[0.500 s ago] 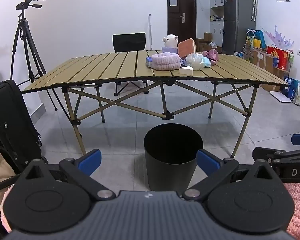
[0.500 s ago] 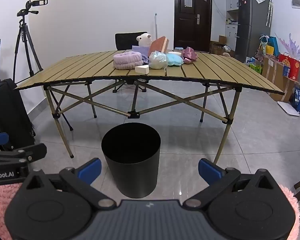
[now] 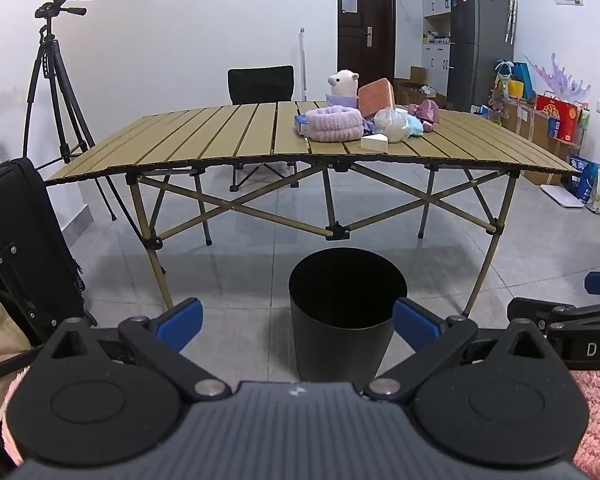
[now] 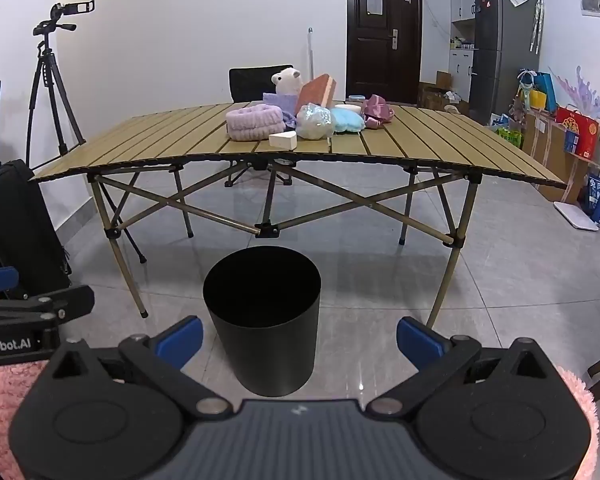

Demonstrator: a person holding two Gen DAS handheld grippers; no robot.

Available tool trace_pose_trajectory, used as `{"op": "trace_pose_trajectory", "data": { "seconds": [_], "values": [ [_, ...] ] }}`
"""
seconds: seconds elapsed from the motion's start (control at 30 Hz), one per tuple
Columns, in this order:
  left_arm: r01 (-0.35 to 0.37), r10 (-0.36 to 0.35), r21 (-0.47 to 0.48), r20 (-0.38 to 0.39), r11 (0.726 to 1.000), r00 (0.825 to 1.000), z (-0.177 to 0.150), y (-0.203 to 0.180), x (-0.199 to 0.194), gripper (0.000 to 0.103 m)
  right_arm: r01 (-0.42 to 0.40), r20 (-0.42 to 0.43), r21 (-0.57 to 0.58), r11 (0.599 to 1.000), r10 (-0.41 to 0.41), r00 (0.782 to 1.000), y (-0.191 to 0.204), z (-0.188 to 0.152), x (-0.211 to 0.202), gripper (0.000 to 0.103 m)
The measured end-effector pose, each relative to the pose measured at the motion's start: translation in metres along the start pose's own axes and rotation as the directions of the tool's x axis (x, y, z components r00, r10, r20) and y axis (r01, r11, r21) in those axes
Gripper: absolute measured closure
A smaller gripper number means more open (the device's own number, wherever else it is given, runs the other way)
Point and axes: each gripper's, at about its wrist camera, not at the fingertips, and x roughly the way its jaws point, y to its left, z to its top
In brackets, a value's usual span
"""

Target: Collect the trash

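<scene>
Where lettering shows, "nRobot.AI" on left tool [image 4: 36, 300]

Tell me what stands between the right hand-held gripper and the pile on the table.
The black bin on the floor, then the table's near edge, in the right wrist view.

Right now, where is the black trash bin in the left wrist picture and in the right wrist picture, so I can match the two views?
Left wrist view: the black trash bin stands on the floor right of centre, low in the picture, before the folding table.
Right wrist view: the bin stands left of centre, low, before the same table.
Shared landmark: the dark door behind the table.
</scene>
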Motion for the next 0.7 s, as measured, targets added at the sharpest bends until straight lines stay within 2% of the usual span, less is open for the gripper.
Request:
{"op": "trace_pose_trajectory", "data": {
  "seconds": [0.7],
  "values": [
    [-0.005, 0.005, -0.005, 0.012, 1.000, 1.000, 0.0005, -0.0004, -0.0028, 0.000, 0.000, 0.000, -0.003, 1.000, 0.000, 1.000, -0.0004, -0.0008, 0.0020, 0.000]
  ]
}}
